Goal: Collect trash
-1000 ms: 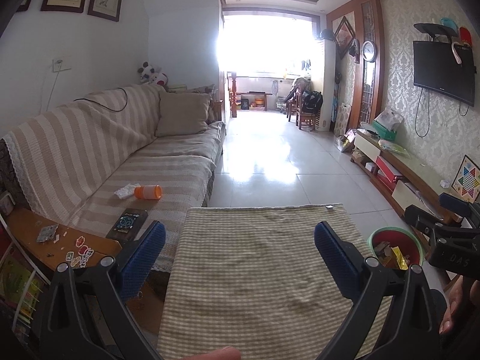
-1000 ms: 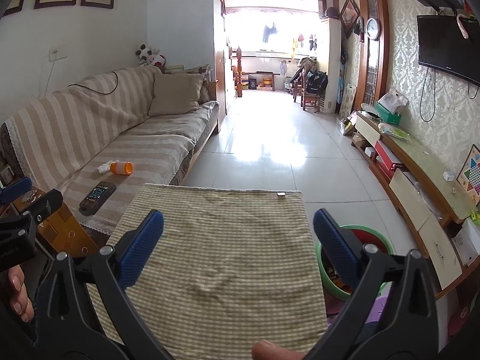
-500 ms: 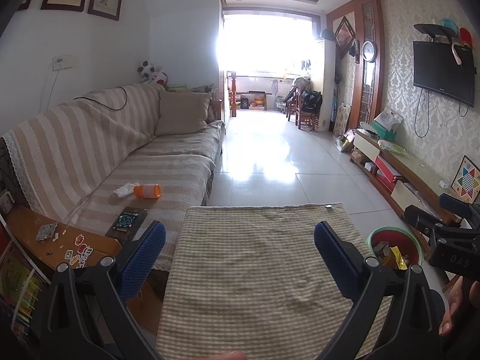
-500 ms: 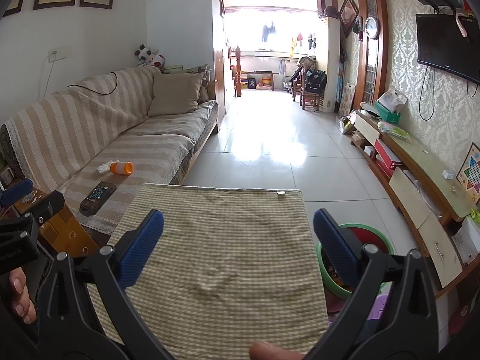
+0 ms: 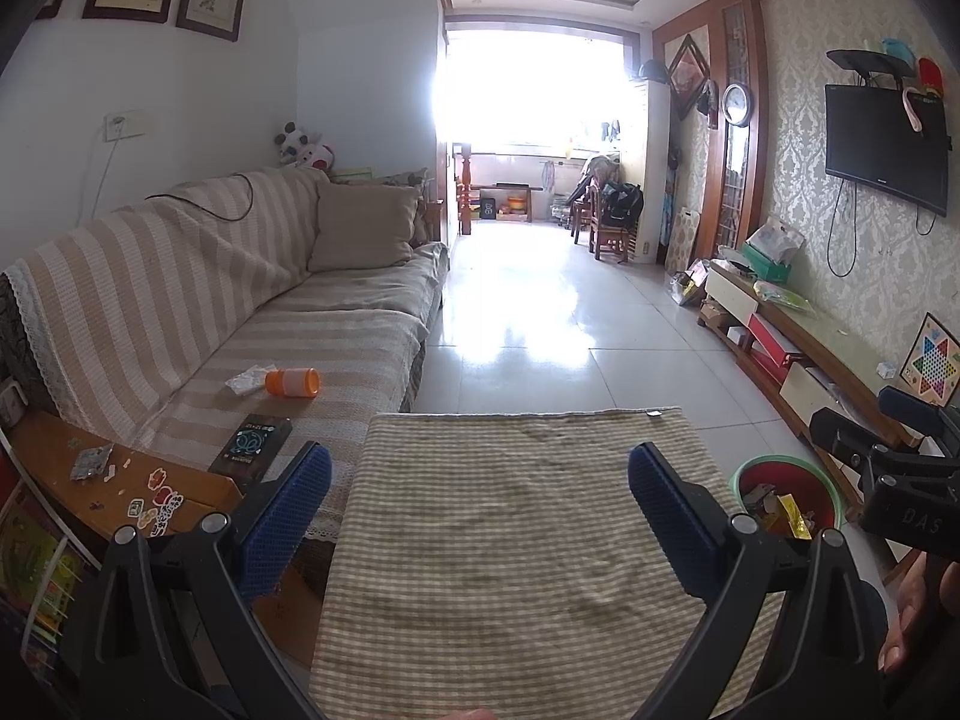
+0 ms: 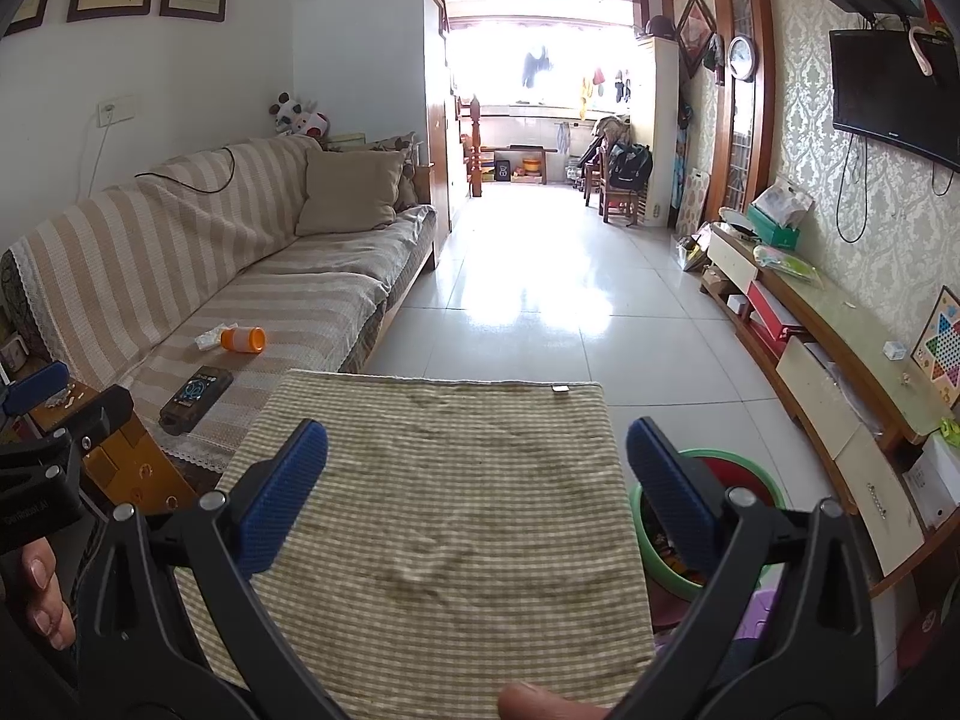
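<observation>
Hovering unchanged over the checked cloth [image 5: 516,540], both tongs [image 5: 480,510] [image 6: 477,489] stay wide open, empty.

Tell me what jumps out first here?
The orange bottle lying on the sofa beside a crumpled wrapper, left of the checked table. Right of the table, a green-rimmed bin on the floor already holds trash. Both grippers, left and right, hang open and empty over the table.

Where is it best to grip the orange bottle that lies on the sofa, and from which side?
Probably across the middle of the orange bottle, from above: it lies on its side on the sofa, with crumpled paper at its cap end.
</observation>
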Demonstrator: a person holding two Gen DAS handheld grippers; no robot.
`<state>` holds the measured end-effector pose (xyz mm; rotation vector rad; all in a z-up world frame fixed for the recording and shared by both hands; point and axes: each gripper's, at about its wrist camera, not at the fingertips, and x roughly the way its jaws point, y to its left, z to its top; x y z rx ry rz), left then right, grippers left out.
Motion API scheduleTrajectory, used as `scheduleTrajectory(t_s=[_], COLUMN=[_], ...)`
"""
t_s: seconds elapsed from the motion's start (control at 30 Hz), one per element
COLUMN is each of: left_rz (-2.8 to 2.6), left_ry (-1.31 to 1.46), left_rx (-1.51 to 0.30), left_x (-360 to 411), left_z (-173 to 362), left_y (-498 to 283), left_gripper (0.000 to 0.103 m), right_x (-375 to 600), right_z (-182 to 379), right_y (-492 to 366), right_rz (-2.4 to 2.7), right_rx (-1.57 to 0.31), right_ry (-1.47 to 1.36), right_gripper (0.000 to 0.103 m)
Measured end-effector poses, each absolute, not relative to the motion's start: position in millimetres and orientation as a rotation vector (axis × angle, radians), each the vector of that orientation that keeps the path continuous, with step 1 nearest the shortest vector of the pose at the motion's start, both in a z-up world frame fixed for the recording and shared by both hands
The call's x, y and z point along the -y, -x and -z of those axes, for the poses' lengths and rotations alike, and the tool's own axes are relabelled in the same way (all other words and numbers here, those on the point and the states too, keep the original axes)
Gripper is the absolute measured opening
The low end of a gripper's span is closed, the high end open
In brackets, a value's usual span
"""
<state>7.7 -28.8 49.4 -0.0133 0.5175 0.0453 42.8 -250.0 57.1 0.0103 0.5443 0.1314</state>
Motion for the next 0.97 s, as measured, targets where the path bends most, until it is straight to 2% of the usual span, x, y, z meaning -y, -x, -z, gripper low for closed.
scheduleTrajectory(t_s=[0.97], left_rz=[-0.048], left_ry=[0.016], left_rx=[-0.506], left_x=[36.4], left_z=[-57.9], left_y=[-6.5], left_gripper=[0.095], right_x=[249.3], right_z=[-60.7], right_y=[-42.3], right_rz=[-0.127], right_rx=[-0.541], right_ry=[-0.011], right_gripper=[0.098])
